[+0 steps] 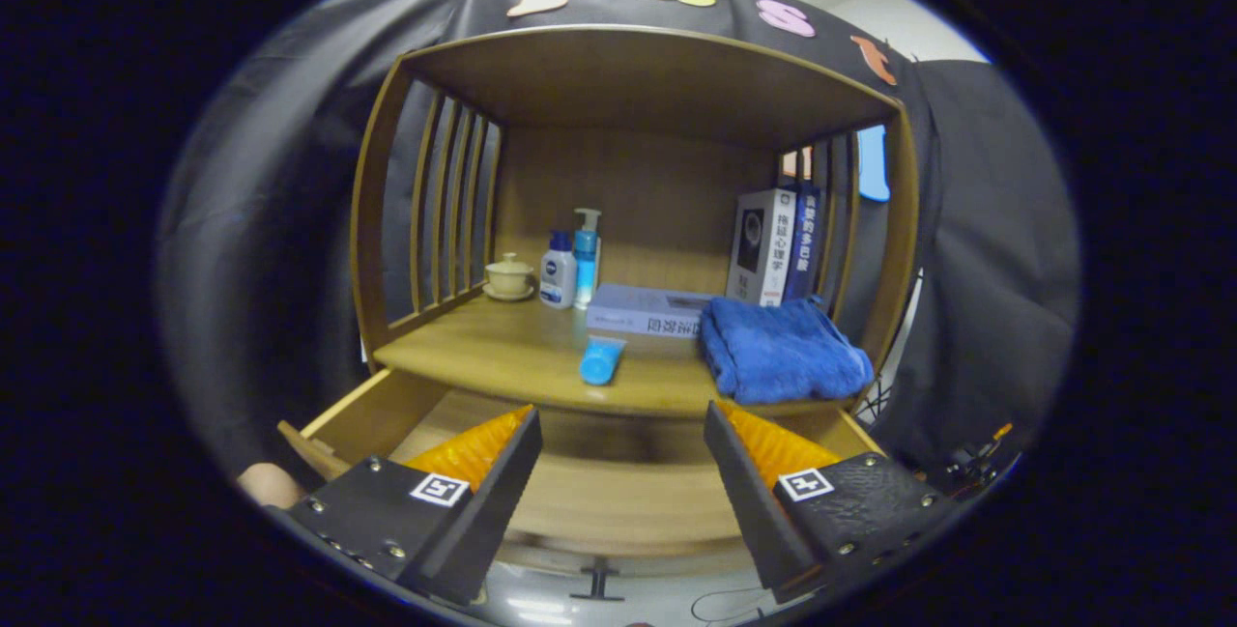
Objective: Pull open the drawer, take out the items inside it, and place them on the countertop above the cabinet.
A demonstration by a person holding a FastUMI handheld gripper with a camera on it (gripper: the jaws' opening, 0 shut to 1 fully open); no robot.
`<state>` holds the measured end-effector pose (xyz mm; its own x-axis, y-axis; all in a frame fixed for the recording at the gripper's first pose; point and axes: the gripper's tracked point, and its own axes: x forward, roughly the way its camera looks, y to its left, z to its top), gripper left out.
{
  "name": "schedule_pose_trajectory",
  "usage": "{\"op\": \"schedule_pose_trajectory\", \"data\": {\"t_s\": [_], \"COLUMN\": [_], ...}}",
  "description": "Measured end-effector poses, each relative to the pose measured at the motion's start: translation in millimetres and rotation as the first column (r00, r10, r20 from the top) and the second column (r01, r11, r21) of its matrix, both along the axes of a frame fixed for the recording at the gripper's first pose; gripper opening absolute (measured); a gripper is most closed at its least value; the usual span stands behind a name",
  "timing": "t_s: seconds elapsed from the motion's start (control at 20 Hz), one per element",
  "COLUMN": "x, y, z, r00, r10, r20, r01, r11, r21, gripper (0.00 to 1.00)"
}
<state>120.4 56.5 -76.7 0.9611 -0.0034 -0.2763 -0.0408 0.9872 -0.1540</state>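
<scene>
The hand-held gripper [618,434] hangs level over the pulled-out drawer [362,414], fingers spread wide and empty, facing the tabletop [503,356].

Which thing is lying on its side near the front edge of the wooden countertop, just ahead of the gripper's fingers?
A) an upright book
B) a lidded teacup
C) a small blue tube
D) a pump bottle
C: the blue tube lies tipped over on the countertop beside the folded blue towel, beyond the open gripper, above the pulled-out drawer.
</scene>
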Motion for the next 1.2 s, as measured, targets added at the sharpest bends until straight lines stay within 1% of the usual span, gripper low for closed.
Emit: {"op": "schedule_pose_trajectory", "data": {"t_s": [0.15,0.35,0.4,0.45,0.5,0.65,0.8,0.95,1.2], "x": [-22.8,-37.4,-39.1,-38.9,-36.0,-45.9,-57.4,-58.3,-49.3], "y": [-5.3,-5.7,-5.2,-3.8,-4.7,-0.6,-3.4,-1.5,0.9], "z": [-18.8,-42.8,-45.9,-42.2,-47.5,-45.7,-57.5,-67.0,-70.5], "r00": [0.999,0.998,0.997,0.999,0.997,0.998,0.997,0.995,0.996], "r10": [-0.020,-0.021,-0.016,-0.015,-0.016,-0.004,-0.009,-0.014,-0.014], "r20": [-0.025,-0.065,-0.072,-0.050,-0.070,-0.070,-0.081,-0.098,-0.083], "r01": [0.020,0.020,0.015,0.015,0.015,0.005,0.010,0.015,0.016], "r11": [1.000,1.000,1.000,1.000,1.000,1.000,1.000,1.000,1.000], "r21": [0.007,-0.010,-0.017,-0.007,-0.009,0.018,0.007,0.012,0.021], "gripper": [1.00,1.00,1.00,1.00,1.00,0.98,0.98,0.98,0.99]}}
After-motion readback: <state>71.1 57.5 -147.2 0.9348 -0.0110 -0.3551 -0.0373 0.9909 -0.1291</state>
